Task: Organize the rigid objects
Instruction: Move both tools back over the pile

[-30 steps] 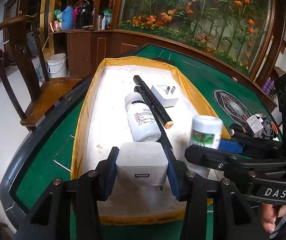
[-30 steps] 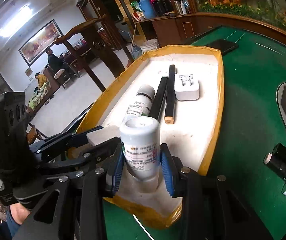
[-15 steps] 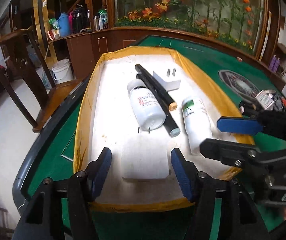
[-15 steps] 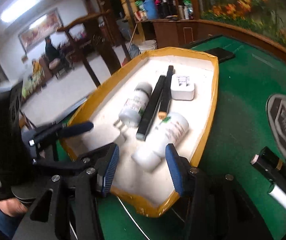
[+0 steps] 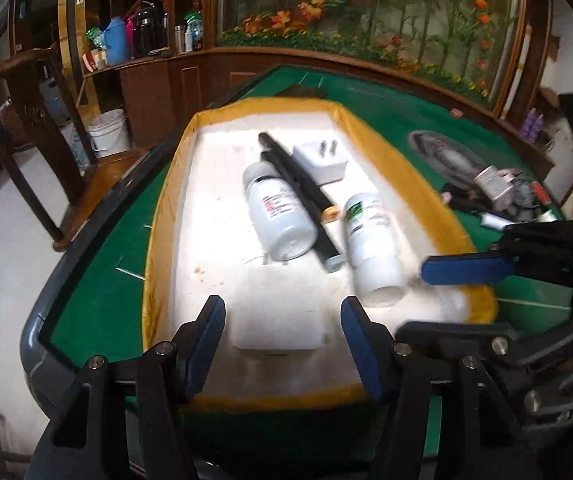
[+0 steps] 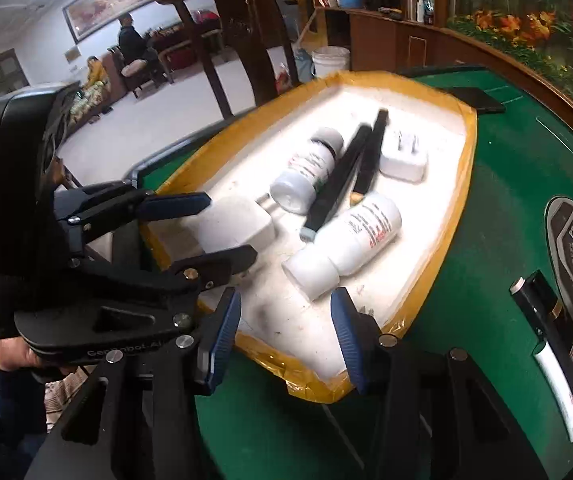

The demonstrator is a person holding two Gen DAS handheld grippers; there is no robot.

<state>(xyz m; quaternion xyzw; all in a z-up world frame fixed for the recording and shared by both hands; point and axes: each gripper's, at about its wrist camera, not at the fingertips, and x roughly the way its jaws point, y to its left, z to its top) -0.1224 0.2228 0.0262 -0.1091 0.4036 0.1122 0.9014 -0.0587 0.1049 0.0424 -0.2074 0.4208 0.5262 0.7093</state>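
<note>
White plastic charger block [image 5: 278,312] looks light, stiff and slick (my guess); best pinched across its flat sides; it lies at the tray's [image 5: 154,240] six o'clock end, the near bottle [image 5: 372,252] at its two o'clock; left gripper [image 5: 282,344] and right gripper [image 6: 286,340] both gape, jaws just opened, pressing nothing.

The tray [image 5: 154,240] is white inside with a mustard-yellow rim and sits on a green desk [image 6: 506,208] marked with thin pale lines. In the tray lie two white bottles [image 5: 280,216] with printed labels, two black markers [image 5: 298,184] and two white chargers [image 5: 278,312]. Both claws have black frames and blue pads [image 6: 220,340].
</note>
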